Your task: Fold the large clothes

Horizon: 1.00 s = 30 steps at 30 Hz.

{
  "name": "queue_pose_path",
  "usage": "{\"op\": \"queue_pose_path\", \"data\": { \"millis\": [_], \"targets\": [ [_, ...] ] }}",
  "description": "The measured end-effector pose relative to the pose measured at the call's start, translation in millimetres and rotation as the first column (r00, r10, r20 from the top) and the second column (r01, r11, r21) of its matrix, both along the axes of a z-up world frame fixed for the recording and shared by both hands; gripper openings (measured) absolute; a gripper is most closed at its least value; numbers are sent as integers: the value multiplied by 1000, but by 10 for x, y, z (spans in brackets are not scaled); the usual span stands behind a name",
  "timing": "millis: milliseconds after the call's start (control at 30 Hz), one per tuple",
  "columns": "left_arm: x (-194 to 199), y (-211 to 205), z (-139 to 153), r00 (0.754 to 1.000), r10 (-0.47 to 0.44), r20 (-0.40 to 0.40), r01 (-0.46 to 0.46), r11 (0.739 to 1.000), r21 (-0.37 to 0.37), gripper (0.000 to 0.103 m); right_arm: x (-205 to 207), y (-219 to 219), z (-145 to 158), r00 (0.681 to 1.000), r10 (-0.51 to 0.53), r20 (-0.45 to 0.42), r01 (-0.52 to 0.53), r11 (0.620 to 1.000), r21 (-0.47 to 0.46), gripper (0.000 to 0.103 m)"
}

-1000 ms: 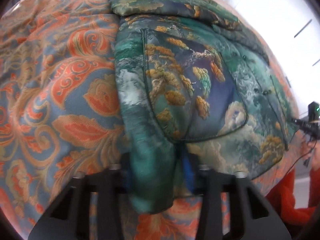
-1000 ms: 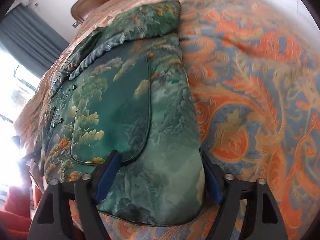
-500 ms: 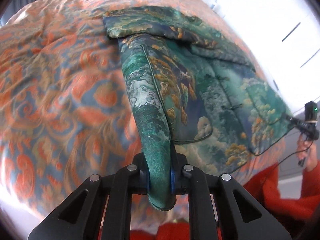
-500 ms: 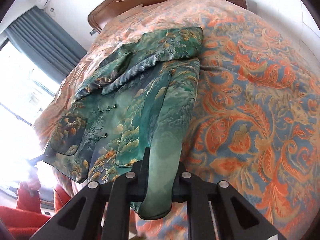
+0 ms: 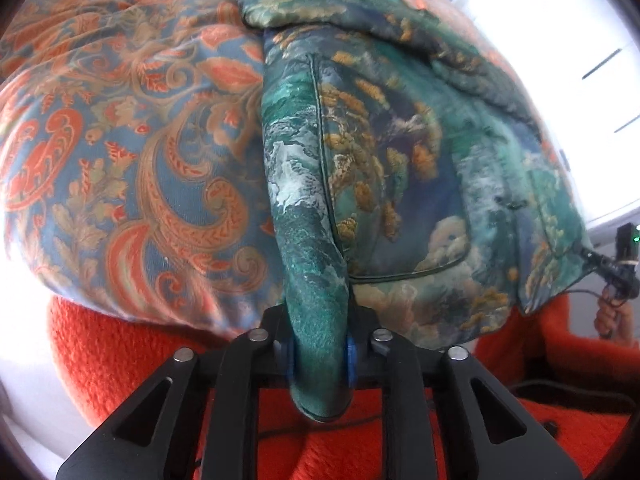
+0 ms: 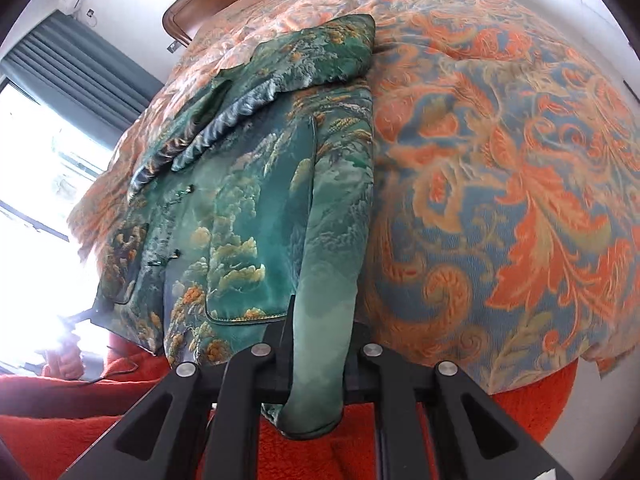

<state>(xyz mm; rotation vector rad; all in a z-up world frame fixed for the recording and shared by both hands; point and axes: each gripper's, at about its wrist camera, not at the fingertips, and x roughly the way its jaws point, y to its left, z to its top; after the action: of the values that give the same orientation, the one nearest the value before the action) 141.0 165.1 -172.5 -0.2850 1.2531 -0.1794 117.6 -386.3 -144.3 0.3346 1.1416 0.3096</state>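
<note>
Both claws pinched the jacket's (image 5: 392, 184) hem corners — left claw (image 5: 319, 360), right claw (image 6: 316, 364) — satin likely slippery, soft, padded; corners suited gripping.

Both wrist views look steeply down, close; sharing jacket (image 5: 400, 168).

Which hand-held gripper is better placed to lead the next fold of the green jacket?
Neither clearly: the left hand-held gripper and right hand-held gripper each clamp a hem corner of the green jacket, symmetrically.
</note>
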Motion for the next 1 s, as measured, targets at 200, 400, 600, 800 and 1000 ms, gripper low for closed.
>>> {"op": "queue_pose_path", "data": {
  "millis": [200, 400, 600, 800, 1000],
  "targets": [
    [145, 31, -103, 1000, 4, 14, -5, 1000, 25, 44, 285, 165, -101, 1000, 23, 10, -22, 990, -140, 39],
    [5, -110, -184, 1000, -2, 4, 2, 999, 40, 57, 221, -2, -133, 1000, 1, -5, -2, 998, -68, 42],
    [63, -227, -215, 1000, -24, 3, 24, 996, 80, 54, 207, -29, -186, 1000, 4, -25, -5, 999, -39, 42],
    [107, -210, -259, 1000, -8, 1, 8, 998, 60, 50, 186, -90, -206, 999, -12, -36, 12, 1000, -7, 42],
    [31, -76, -249, 1000, 6, -14, -6, 1000, 21, 17, 178, -22, -238, 999, 26, -40, -28, 999, -38, 38]
  ]
}}
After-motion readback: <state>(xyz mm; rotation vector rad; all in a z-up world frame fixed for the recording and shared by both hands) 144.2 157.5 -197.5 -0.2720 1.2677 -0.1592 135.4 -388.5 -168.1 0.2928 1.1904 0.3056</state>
